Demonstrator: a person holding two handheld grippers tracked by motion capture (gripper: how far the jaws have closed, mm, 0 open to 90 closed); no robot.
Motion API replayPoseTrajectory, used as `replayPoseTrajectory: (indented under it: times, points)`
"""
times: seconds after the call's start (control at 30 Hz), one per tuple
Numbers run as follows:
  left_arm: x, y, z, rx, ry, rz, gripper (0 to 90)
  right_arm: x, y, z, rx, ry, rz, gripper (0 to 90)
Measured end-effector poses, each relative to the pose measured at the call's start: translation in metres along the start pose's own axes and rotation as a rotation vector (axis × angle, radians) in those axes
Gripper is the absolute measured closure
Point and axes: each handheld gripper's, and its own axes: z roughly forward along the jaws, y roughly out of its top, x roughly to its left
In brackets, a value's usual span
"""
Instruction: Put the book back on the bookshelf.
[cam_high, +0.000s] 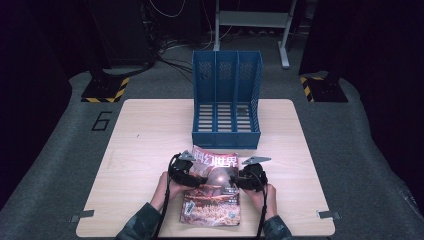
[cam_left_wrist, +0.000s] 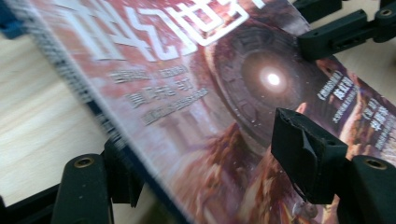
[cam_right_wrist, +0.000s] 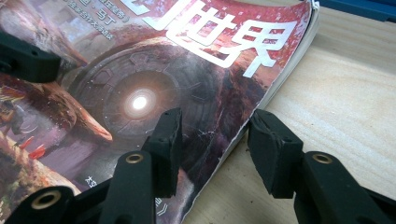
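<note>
A magazine (cam_high: 212, 202) with a red cover and white Chinese title lies on the wooden table (cam_high: 145, 130), near the front edge. My left gripper (cam_high: 192, 177) sits at its left edge, my right gripper (cam_high: 240, 180) at its right edge. In the left gripper view the left gripper (cam_left_wrist: 212, 165) is open, one jaw low at the spine, the other over the magazine cover (cam_left_wrist: 196, 93). The right gripper (cam_right_wrist: 219, 144) is also open; one jaw rests over the magazine cover (cam_right_wrist: 140, 84), the other stands on bare wood beside the page edge.
A blue three-slot file holder (cam_high: 226, 100) stands upright just behind the magazine, open side facing me. The person's hands and sleeves come in at the table's front edge. Bare wood lies to the left and right of the magazine.
</note>
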Motion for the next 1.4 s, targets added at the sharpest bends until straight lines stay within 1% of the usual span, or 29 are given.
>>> replayPoseTrajectory:
  times: [0.03, 0.07, 0.13, 0.2, 0.23, 0.3, 0.37, 0.4, 0.43, 0.47, 0.5, 0.63, 0.7, 0.77, 0.8, 0.83, 0.87, 0.9, 0.93, 0.97, 1.03, 1.07, 1.1, 1.13, 1.2, 1.27, 1.33, 1.37, 1.4]
  points:
    - [-0.001, 0.001, 0.002, 0.008, 0.006, 0.018, 31.4, -0.001, 0.0, 0.001, -0.005, 0.002, -0.01, 55.4]
    - [-0.003, 0.003, 0.004, 0.011, 0.015, 0.02, 31.1, -0.001, 0.001, 0.001, 0.001, 0.002, -0.015, 55.5]
    - [-0.003, 0.004, 0.004, 0.016, 0.009, 0.02, 31.6, -0.001, 0.0, 0.001, -0.007, 0.003, -0.008, 55.7]
    - [-0.003, 0.005, 0.004, 0.016, 0.012, 0.023, 32.2, -0.001, 0.0, 0.001, -0.011, 0.005, -0.016, 55.7]
    - [-0.003, 0.005, 0.004, 0.019, 0.018, 0.036, 32.2, -0.001, 0.0, 0.001, -0.012, 0.004, -0.018, 55.8]
    - [-0.004, 0.006, 0.004, 0.026, 0.028, 0.038, 33.0, -0.001, 0.0, 0.001, -0.012, 0.004, -0.018, 55.8]
    - [-0.003, 0.006, 0.004, 0.027, 0.032, 0.041, 34.8, -0.001, 0.0, 0.001, -0.012, 0.004, -0.018, 55.8]
    - [-0.003, 0.006, 0.004, 0.025, 0.037, 0.042, 37.8, -0.001, 0.0, 0.001, -0.009, 0.004, -0.014, 55.8]
    - [-0.002, 0.006, 0.004, 0.026, 0.043, 0.051, 37.8, -0.001, 0.0, 0.001, -0.009, 0.004, -0.014, 55.8]
    - [-0.002, 0.005, 0.003, 0.022, 0.046, 0.043, 39.8, -0.001, 0.0, 0.001, -0.011, 0.004, -0.014, 55.9]
    - [-0.001, 0.005, 0.003, 0.02, 0.044, 0.034, 44.5, -0.001, 0.0, 0.001, -0.011, 0.004, -0.014, 55.8]
    - [0.001, 0.004, 0.003, 0.024, 0.04, 0.034, 47.6, -0.002, -0.001, 0.001, -0.013, 0.004, -0.016, 55.8]
    - [0.003, 0.002, 0.002, 0.02, 0.025, 0.022, 49.5, -0.002, -0.001, 0.001, -0.014, 0.006, -0.01, 55.7]
    - [0.004, 0.001, 0.003, 0.012, 0.013, -0.002, 50.2, -0.002, -0.001, 0.001, -0.013, 0.007, -0.007, 55.8]
    - [0.005, 0.0, 0.002, 0.012, 0.003, -0.007, 51.0, -0.002, -0.001, 0.001, -0.014, 0.009, -0.006, 55.7]
    - [0.007, -0.002, 0.001, 0.001, -0.022, -0.024, 52.4, -0.002, -0.001, 0.001, -0.015, 0.01, -0.005, 55.6]
    - [0.008, -0.004, 0.001, -0.006, -0.036, -0.032, 56.6, -0.003, -0.001, 0.001, -0.016, 0.018, -0.005, 55.3]
    - [0.009, -0.005, 0.0, -0.01, -0.043, -0.041, 57.9, -0.003, -0.001, 0.0, -0.011, 0.022, 0.005, 55.2]
    - [0.01, -0.006, -0.001, -0.023, -0.06, -0.055, 60.1, -0.004, -0.001, 0.0, -0.014, 0.026, 0.006, 55.0]
    - [0.011, -0.008, -0.002, -0.033, -0.072, -0.06, 60.1, -0.004, -0.001, 0.0, -0.014, 0.026, 0.006, 55.0]
    - [0.012, -0.011, -0.004, -0.064, -0.084, -0.065, 65.4, -0.006, 0.0, 0.0, -0.014, 0.045, 0.008, 51.2]
    - [0.011, -0.012, -0.005, -0.071, -0.083, -0.054, 65.8, -0.007, 0.0, 0.0, -0.011, 0.059, 0.017, 49.3]
    - [0.008, -0.014, -0.007, -0.086, -0.066, -0.036, 66.1, -0.007, 0.001, 0.0, 0.005, 0.08, 0.036, 43.1]
    - [0.008, -0.014, -0.007, -0.086, -0.066, -0.036, 66.3, -0.007, 0.001, 0.0, 0.005, 0.08, 0.036, 43.1]
    - [0.006, -0.018, -0.009, -0.12, -0.057, -0.025, 66.8, -0.009, 0.002, 0.0, 0.012, 0.082, 0.024, 39.3]
    - [0.004, -0.021, -0.012, -0.153, -0.057, -0.012, 67.8, -0.011, 0.004, -0.001, 0.028, 0.089, 0.032, 36.7]
    - [0.002, -0.023, -0.014, -0.175, -0.052, -0.003, 68.0, -0.012, 0.007, 0.0, 0.041, 0.098, 0.032, 34.0]
    - [0.002, -0.024, -0.016, -0.183, -0.052, 0.01, 68.0, -0.013, 0.008, 0.001, 0.041, 0.101, 0.023, 33.6]
    - [0.001, -0.025, -0.017, -0.195, -0.053, 0.009, 68.2, -0.014, 0.009, 0.001, 0.049, 0.108, 0.02, 32.8]
